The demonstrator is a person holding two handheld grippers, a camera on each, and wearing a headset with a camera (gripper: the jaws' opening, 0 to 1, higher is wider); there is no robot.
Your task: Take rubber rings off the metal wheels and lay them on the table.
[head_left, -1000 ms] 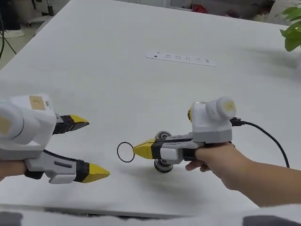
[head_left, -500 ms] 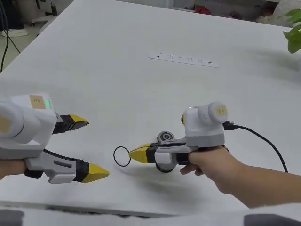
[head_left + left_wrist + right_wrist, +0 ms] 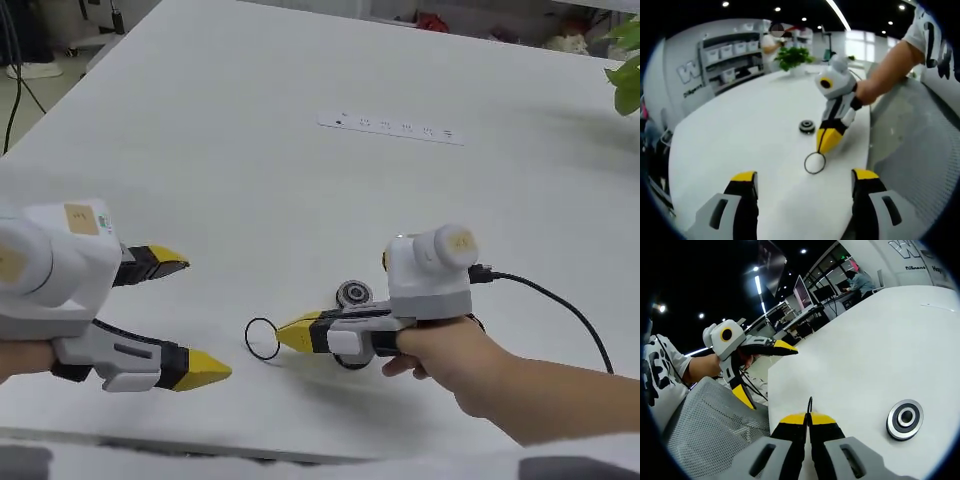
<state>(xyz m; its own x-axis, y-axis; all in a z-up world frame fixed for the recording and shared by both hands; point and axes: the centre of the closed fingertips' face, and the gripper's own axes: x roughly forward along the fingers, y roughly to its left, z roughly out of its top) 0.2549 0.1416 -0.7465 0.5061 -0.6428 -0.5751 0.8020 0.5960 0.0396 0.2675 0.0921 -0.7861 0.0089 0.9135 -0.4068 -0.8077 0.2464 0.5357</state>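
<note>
Head view, lower left: the left tool (image 3: pixel 188 315) hangs with its jaws spread wide and nothing between them (the tan sticker (image 3: pixel 85 217) on its body is too small to read). At lower centre, the closed yellow tips of the right tool (image 3: pixel 286 334) pinch the rubber ring (image 3: pixel 263 338) at its edge, low over the table (image 3: pixel 250 150). Just right of it, a metal wheel (image 3: pixel 353 294) lies flat. The ring looks about to be laid down; next, lower it flat and part the jaws. The wall lettering (image 3: pixel 689 74) is cut off.
</note>
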